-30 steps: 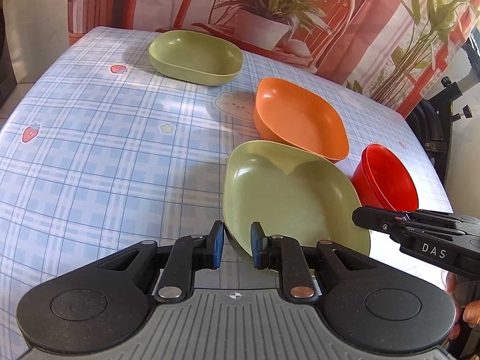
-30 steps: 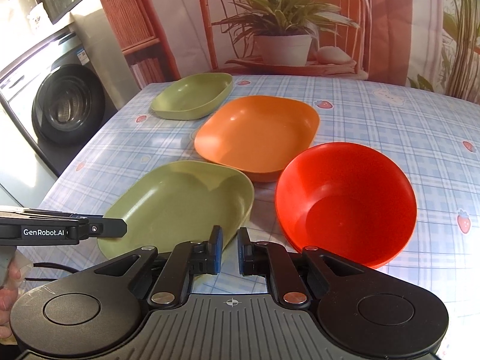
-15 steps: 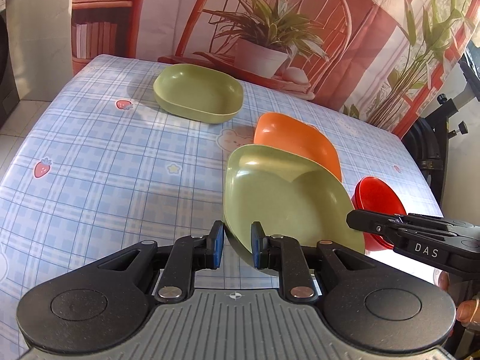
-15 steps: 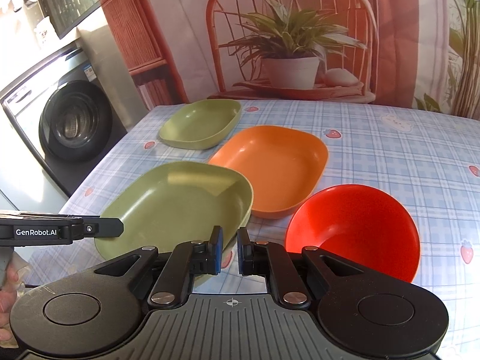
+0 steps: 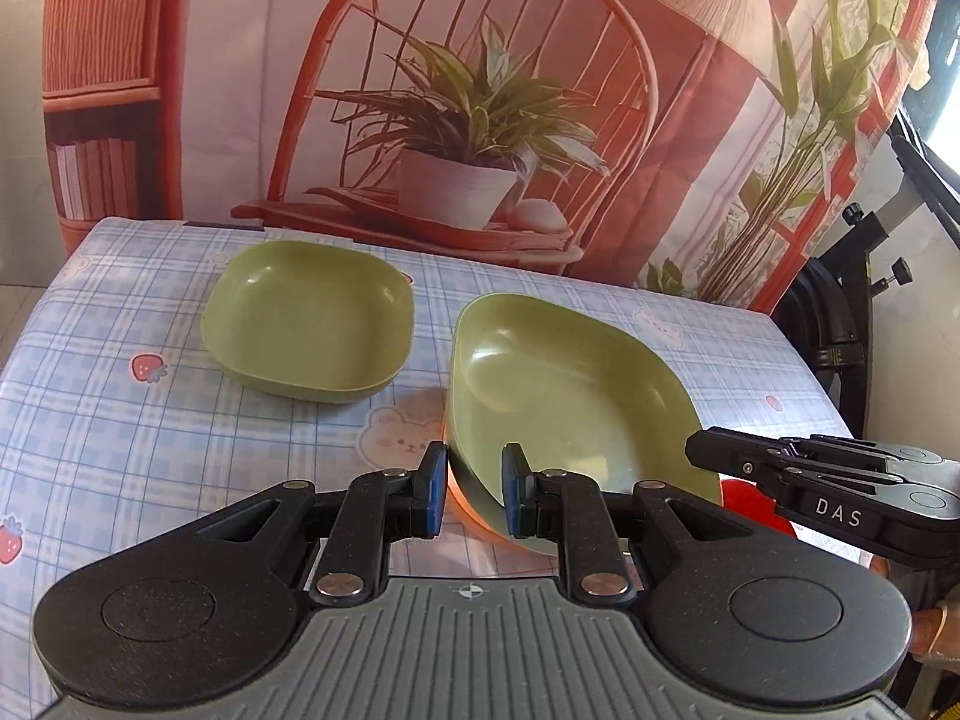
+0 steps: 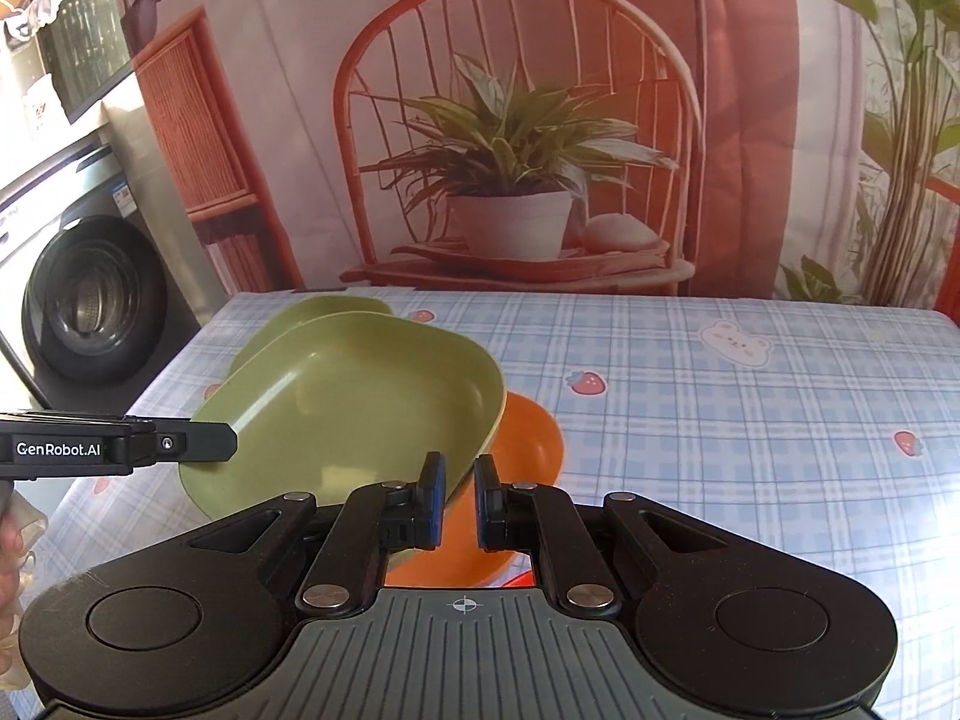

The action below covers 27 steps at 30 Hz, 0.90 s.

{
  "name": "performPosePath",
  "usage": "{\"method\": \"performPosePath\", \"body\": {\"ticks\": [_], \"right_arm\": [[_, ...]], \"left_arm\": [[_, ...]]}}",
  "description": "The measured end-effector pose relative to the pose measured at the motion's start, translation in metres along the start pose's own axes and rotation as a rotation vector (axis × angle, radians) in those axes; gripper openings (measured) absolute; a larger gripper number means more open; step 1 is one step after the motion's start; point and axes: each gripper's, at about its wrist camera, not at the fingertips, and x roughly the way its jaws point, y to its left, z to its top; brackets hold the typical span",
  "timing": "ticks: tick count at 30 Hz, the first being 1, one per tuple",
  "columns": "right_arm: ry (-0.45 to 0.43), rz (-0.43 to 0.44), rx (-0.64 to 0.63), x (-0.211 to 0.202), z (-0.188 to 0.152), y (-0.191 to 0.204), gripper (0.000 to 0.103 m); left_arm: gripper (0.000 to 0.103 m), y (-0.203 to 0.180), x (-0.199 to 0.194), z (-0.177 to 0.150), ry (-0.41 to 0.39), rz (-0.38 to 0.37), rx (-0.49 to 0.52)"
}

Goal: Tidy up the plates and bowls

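Note:
My left gripper is shut on the near rim of a green plate and holds it tilted in the air. A second green plate lies on the table beyond it, to the left. In the right wrist view the held green plate hangs above the orange plate, with the far green plate partly hidden behind it. My right gripper is nearly shut and empty, right of the held plate's edge. A sliver of the red bowl shows behind the right gripper's arm.
The table wears a blue checked cloth with strawberry and bear prints. A printed backdrop of a chair and plant hangs behind the far edge. A washing machine stands left of the table. Black equipment stands at the right.
My left gripper has lifted the green plate off the table and carried it up and forward, over the orange plate toward the far green plate. My right gripper rose alongside, still empty.

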Motion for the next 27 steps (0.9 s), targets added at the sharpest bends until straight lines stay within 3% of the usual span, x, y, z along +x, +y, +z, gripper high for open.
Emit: {"method": "performPosePath", "body": {"ticks": [11, 27], "right_arm": [[0.053, -0.073, -0.007, 0.035, 0.001, -0.021, 0.009], [0.133, -0.104, -0.046, 0.056, -0.004, -0.017, 0.007]], "left_arm": [[0.020, -0.015, 0.043, 0.008, 0.030, 0.015, 0.096], [0.020, -0.014, 0.064, -0.007, 0.082, 0.044, 0.157]]}}
